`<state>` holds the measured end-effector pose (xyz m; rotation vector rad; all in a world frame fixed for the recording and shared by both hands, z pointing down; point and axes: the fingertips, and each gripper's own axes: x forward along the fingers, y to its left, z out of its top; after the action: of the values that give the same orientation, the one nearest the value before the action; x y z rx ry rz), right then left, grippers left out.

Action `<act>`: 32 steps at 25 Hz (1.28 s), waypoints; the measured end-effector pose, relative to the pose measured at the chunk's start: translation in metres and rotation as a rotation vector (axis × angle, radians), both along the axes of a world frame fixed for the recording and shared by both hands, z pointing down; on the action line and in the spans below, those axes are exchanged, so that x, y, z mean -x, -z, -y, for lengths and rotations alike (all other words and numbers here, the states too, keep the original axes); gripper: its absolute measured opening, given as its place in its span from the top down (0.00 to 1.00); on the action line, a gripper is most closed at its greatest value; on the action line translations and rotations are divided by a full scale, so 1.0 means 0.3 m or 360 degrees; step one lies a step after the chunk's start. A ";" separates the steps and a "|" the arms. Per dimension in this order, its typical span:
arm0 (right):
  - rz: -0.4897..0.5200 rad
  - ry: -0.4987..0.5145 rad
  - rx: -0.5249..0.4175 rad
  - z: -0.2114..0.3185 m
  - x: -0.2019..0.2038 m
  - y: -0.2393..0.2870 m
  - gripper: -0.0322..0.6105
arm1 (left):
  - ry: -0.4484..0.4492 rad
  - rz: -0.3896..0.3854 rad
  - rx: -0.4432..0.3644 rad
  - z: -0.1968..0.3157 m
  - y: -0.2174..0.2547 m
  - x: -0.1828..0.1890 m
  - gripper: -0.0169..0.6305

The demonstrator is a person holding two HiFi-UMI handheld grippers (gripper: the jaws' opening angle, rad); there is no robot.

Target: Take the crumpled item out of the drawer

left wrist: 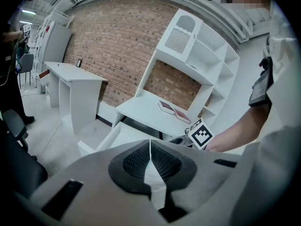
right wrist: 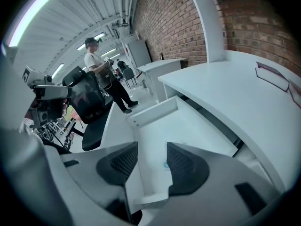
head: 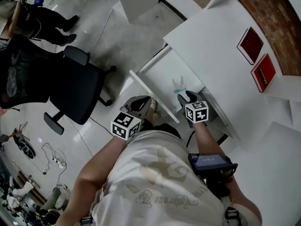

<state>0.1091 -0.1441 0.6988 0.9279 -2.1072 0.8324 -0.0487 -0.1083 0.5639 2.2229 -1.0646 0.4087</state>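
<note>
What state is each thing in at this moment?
drawer, pulled open.
crumpled item, lying loose in the drawer, not gripped.
left tool, shut, nothing held.
right tool, open, pointed into the drawer at the crumpled item, not on it.
red books, closed, lying flat.

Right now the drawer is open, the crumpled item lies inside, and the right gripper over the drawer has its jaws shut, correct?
Not quite: the right gripper has its jaws apart, not shut, as the right gripper view shows. The drawer is open, with the crumpled item inside.
</note>
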 end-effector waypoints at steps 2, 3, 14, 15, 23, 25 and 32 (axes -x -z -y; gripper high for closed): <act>-0.0029 0.0005 0.0023 0.008 0.003 -0.024 0.63 | 0.0001 0.0004 0.0001 0.006 -0.007 0.005 0.93; -0.0042 0.0008 0.0034 0.012 0.005 -0.035 0.62 | 0.0002 0.0006 0.0001 0.009 -0.010 0.008 0.93; -0.0195 0.0054 0.0136 0.072 0.006 -0.146 0.61 | -0.0009 -0.0001 0.0056 0.042 -0.046 0.016 0.93; -0.0208 0.0057 0.0145 0.075 0.004 -0.154 0.61 | -0.0011 -0.0007 0.0063 0.045 -0.049 0.014 0.93; -0.0254 0.0093 0.0225 0.107 -0.003 -0.236 0.59 | -0.0028 -0.0022 0.0090 0.089 -0.079 -0.004 0.93; -0.0268 0.0095 0.0255 0.098 -0.010 -0.249 0.59 | -0.0041 -0.0031 0.0109 0.084 -0.079 -0.010 0.93; -0.0295 0.0147 0.0327 0.107 0.001 -0.331 0.58 | -0.0029 -0.0018 0.0152 0.096 -0.111 -0.010 0.93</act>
<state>0.1088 -0.1761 0.7980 0.7626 -1.8524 0.8626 -0.0456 -0.1373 0.5973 2.1494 -0.9991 0.4454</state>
